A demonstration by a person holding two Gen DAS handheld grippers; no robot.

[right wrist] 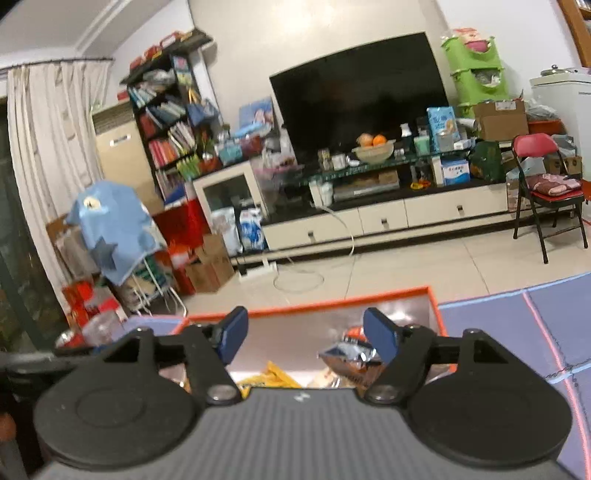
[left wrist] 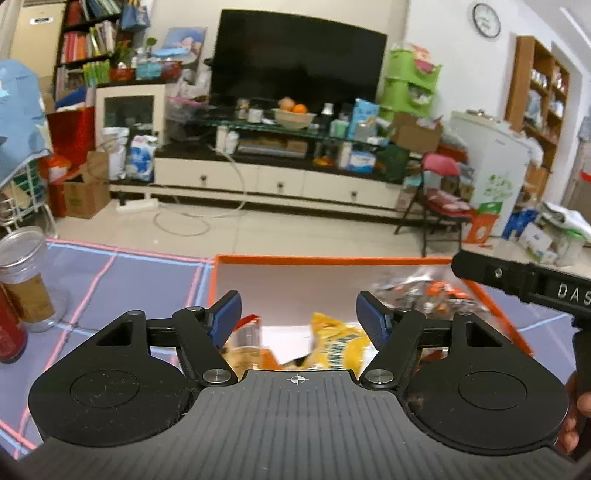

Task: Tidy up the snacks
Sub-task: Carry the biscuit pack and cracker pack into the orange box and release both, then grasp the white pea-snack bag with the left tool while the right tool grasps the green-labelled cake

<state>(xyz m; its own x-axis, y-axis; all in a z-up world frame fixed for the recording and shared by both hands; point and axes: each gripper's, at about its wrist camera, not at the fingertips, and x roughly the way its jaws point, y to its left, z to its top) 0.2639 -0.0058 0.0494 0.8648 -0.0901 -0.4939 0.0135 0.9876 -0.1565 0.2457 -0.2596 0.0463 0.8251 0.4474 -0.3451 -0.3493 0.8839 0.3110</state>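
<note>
This is a lived-in home living room: a large dark television (left wrist: pixel 299 55) stands against the far wall on a long low cream cabinet (left wrist: pixel 273 181) with drawers, its glass shelf carrying a bowl of oranges (left wrist: pixel 294 112) and household clutter. Far left, a crowded bookshelf (right wrist: pixel 166 110) stands near a curtained window (right wrist: pixel 48 147). To the right are a red folding chair (right wrist: pixel 546 195), cardboard boxes and a wall clock (left wrist: pixel 486 20) above a tiled floor.

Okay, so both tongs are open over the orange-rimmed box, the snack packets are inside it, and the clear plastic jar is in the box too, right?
Not quite. The clear plastic jar is not in the orange-rimmed box; the left wrist view shows it standing outside, on the purple mat to the box's left. The rest holds: the left tongs and right tongs are open over the box, with snack packets inside.
</note>
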